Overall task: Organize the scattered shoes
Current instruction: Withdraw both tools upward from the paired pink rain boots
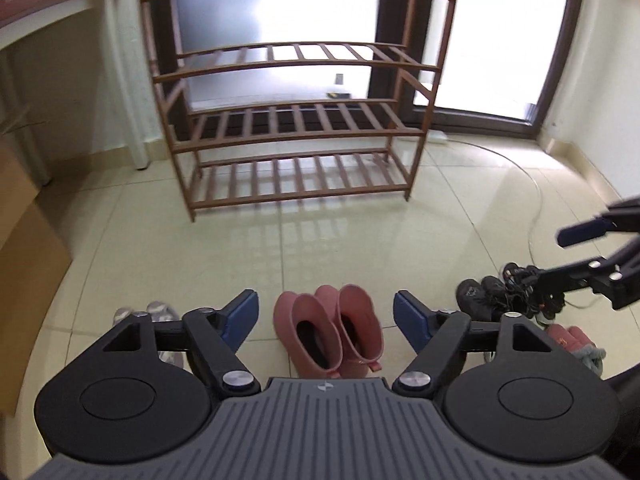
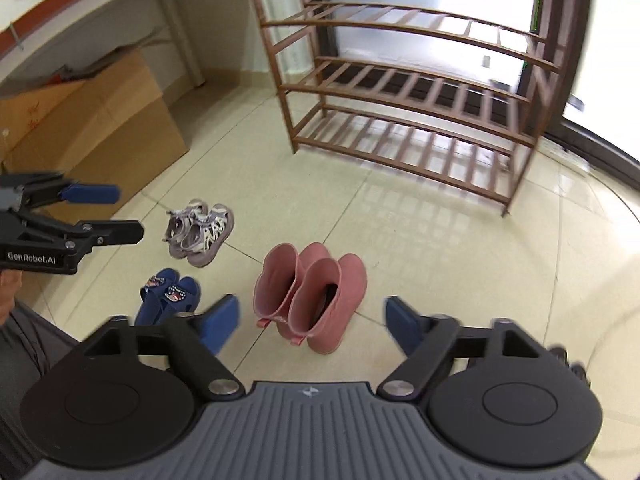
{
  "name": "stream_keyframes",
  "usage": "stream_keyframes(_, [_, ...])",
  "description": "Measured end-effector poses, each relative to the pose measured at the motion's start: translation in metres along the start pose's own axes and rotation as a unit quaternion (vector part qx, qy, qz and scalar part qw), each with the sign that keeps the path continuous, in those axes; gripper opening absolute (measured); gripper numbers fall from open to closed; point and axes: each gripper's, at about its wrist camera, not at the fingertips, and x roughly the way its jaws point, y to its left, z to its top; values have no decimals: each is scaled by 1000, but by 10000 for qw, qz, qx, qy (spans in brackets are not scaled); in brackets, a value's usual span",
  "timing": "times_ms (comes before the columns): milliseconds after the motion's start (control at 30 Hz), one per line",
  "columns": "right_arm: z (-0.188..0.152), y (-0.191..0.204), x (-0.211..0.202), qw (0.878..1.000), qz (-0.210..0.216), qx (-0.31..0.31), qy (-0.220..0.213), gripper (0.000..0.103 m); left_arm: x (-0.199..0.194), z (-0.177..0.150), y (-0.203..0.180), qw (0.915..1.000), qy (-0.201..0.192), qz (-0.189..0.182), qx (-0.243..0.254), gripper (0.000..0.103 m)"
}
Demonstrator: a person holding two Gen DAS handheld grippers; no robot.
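pink boots (image 2: 310, 304) | on floor | shoe rack (image 1: 294, 120) shelves bare

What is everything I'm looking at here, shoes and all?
shoe rack: one, brown, slatted, no shoes on it, by the glass door
rain boots: one pair, pink, upright on the floor tiles
sandals: one pair, grey-lilac, left of the boots
slippers: one pair, blue, near the sandals
sneakers: one pair, black, right of the boots
fleece boots: reddish-pink, far right, count unclear
cardboard box: one, tan, under the desk
left gripper: black, blue pads, open
right gripper: same, open
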Motion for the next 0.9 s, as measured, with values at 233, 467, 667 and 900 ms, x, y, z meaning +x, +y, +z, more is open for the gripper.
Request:
stream_keyframes(233, [-75, 3, -14, 9940, -632, 891, -99, 96, -19, -57, -11, 9981, 297, 399, -367, 84])
stream_keyframes(467, [-123, 2, -22, 9715, -1737, 1566, -395, 102, -22, -88, -2, 9859, 368, 1251, -1044, 84])
stream_keyframes(667, [-142, -1, -13, 9535, -2429, 1671, -632, 102, -10, -92, -2, 9801, 404, 1424, -1323, 84])
stream_keyframes(900, [-165, -19, 13, 9457, -2507, 2039, -352, 102, 23, -116, -6, 9814, 951, 1242, -1115, 84])
